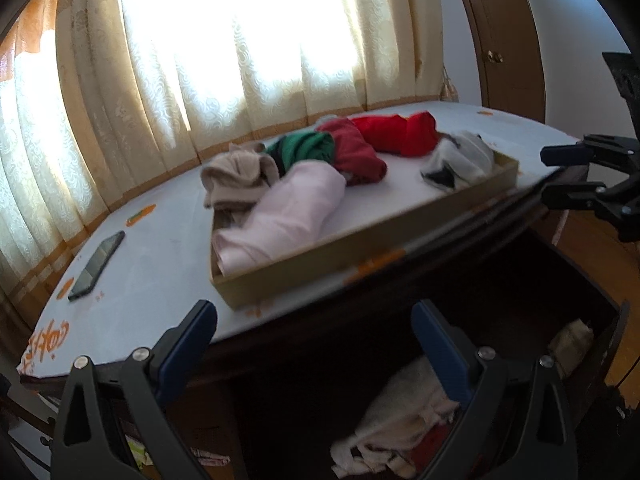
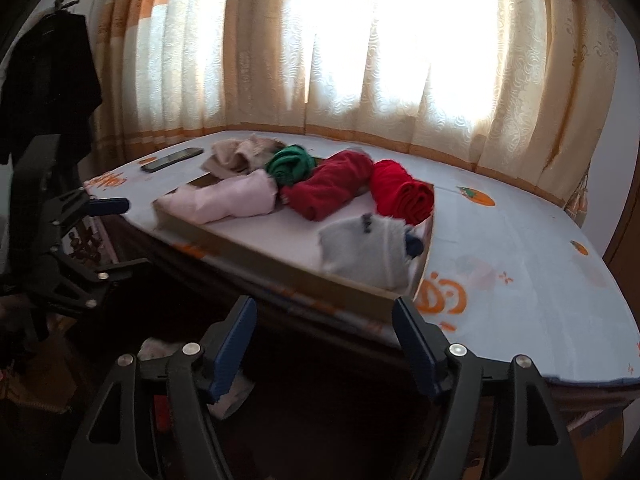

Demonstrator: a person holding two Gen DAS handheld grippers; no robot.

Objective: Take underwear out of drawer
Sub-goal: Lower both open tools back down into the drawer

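Observation:
An open dark wooden drawer (image 1: 520, 280) sits below the table's front edge, with crumpled white underwear (image 1: 400, 412) lying inside. My left gripper (image 1: 314, 308) hovers above the drawer, jaws wide open and nothing between them. In the right wrist view my right gripper (image 2: 324, 308) is open too, over the dark drawer, where pale cloth (image 2: 236, 392) shows behind its left finger. On the table a shallow cardboard tray (image 1: 360, 248) holds pink (image 1: 288, 212), beige, green, dark red, red (image 2: 400, 192) and grey (image 2: 364, 248) rolled garments. Each gripper shows in the other's view: the right gripper (image 1: 554, 176) and the left gripper (image 2: 120, 236).
A phone (image 1: 98, 264) lies on the pale printed tablecloth (image 2: 520, 260) left of the tray. Bright curtains (image 2: 400, 60) hang behind the table. A wooden wardrobe door (image 1: 504, 40) stands at the right and a black garment (image 2: 48, 80) hangs at the left.

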